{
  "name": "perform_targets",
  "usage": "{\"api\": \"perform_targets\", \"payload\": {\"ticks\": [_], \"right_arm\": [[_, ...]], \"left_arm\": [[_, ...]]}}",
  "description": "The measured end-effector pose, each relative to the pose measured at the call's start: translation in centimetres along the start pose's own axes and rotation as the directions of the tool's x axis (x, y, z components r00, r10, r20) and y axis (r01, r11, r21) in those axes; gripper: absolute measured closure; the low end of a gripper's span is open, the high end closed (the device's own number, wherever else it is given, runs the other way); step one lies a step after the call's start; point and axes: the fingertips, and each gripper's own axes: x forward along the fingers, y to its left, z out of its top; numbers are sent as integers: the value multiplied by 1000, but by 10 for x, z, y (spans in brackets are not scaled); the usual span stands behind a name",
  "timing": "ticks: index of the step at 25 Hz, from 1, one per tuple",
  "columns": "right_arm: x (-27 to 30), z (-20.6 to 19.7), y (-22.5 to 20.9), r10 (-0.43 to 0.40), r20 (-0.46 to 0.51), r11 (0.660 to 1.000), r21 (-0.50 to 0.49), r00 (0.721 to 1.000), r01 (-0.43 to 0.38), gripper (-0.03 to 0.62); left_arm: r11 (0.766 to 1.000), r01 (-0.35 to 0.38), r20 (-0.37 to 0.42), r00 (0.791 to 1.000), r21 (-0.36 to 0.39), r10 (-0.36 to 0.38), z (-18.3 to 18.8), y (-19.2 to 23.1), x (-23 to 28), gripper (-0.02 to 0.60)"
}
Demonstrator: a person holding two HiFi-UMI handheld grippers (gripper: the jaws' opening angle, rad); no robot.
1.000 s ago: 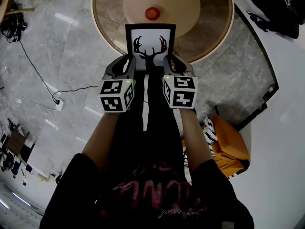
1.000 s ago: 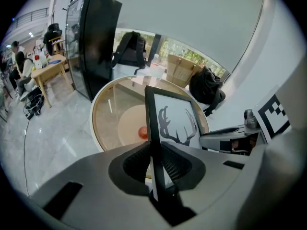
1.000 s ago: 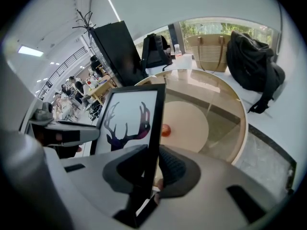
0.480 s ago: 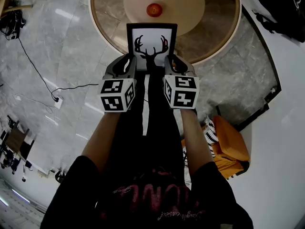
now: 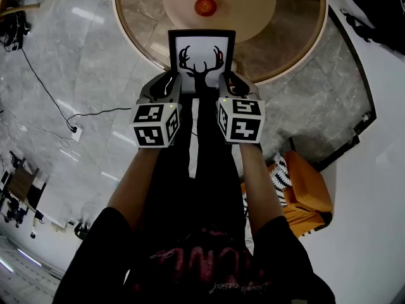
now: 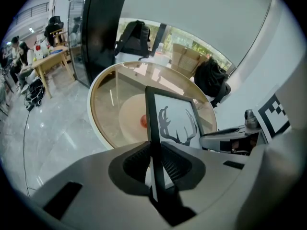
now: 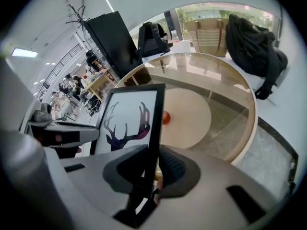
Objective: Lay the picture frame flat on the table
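Head view, top centre | antler-print picture frame [image 5: 201, 56] | side edges clamped by left gripper [image 5: 171, 82], right gripper [image 5: 226, 82] | shirt lettering [image 5: 209, 258] unreadable

Round glass-topped table [image 5: 288, 49] — small red obj [image 5: 205, 6] near centre, over beige inner disc [image 5: 247, 5]

The picture frame [image 5: 201, 56] is black around a white sheet with dark antlers (purplish in the right gripper view). The ball [image 5: 205, 6] is red, the table [image 5: 136, 18] beige, the floor [image 5: 82, 62] veined grey.
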Motion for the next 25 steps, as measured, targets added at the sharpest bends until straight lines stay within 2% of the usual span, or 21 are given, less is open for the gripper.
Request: {"api": "perform_targets", "payload": {"ticks": [8, 25], "right_arm": [[11, -13, -3, 0, -31, 1000, 17, 1000, 0, 514], [24, -21, -10, 5, -56, 999, 47, 998, -2, 513]], "left_arm": [[1000, -2, -30, 1000, -16, 2, -14, 4, 13, 509], [1000, -6, -58, 998, -17, 5, -20, 8, 31, 509]]}}
